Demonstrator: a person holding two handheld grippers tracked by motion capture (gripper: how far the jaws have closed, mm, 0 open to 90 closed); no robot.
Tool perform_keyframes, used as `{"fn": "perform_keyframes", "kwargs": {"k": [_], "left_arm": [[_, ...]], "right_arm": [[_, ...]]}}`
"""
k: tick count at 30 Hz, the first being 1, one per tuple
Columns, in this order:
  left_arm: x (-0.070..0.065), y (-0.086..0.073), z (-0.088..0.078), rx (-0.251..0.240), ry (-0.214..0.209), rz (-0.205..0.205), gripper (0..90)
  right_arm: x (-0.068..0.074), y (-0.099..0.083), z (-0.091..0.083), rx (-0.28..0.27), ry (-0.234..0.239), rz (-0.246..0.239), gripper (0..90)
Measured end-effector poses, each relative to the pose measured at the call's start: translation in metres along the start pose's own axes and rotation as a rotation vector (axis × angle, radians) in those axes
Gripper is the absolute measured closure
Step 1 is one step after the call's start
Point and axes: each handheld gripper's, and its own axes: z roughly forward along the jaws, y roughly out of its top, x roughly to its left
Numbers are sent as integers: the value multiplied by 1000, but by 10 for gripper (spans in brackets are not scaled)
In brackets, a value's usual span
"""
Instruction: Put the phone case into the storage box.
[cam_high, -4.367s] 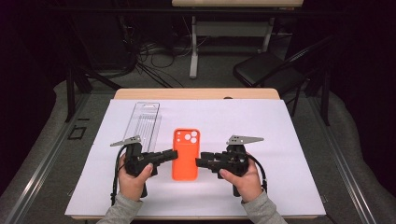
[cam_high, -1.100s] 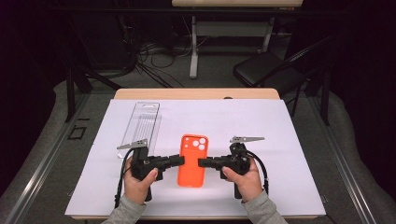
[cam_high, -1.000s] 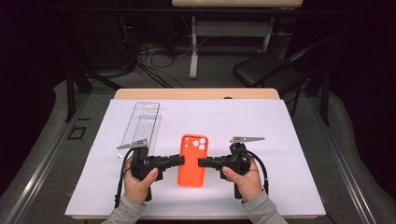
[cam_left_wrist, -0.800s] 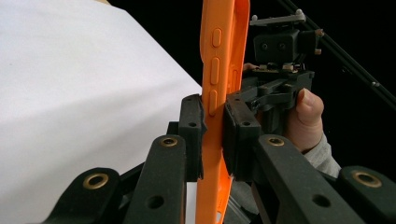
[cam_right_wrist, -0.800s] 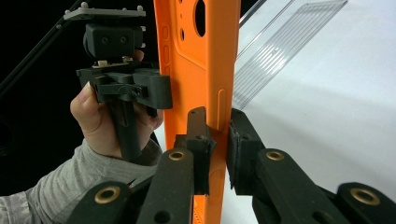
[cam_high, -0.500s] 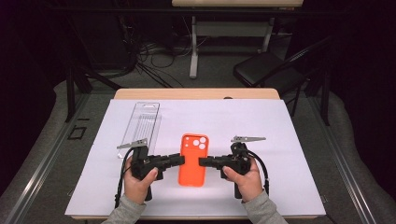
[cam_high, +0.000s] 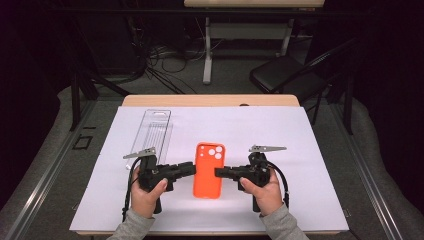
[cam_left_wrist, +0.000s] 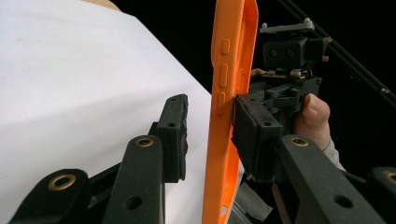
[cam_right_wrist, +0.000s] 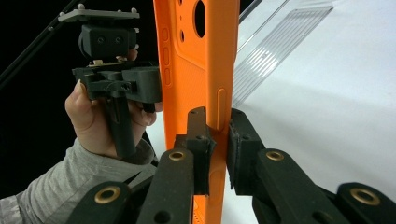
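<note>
I keep my right gripper (cam_right_wrist: 217, 140) pinching the right long edge of the orange phone case (cam_high: 208, 169), long axis running away from me, while my left gripper (cam_left_wrist: 208, 128), jaws just spreading, straddles its left edge unclamped.

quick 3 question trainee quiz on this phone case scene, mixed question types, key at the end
1. True or false: the right gripper is clamped on the edge of the orange phone case.
2. The left gripper has just been opening. Which describes its jaws now? A) both pads press the case B) one pad stands off the case with a gap C) they grip the clear tray
3. What lies on the white sheet behind the left gripper, toward the far left?

Key: 1 true. 2 B. 3 the clear plastic tray.
</note>
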Motion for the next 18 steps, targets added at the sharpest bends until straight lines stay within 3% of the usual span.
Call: {"fn": "perform_keyframes", "kwargs": {"k": [9,14,18], "left_arm": [[1,2,-5,-34,33,9,615],[2,2,-5,-66,86,33,561],[2,3,-5,-71,102,38,545]], "right_arm": [[-1,1,-4,-9,-30,-11,812],[-3,1,-5,-11,-41,-16,812],[-3,1,-5,-12,-50,-19,812]]}}
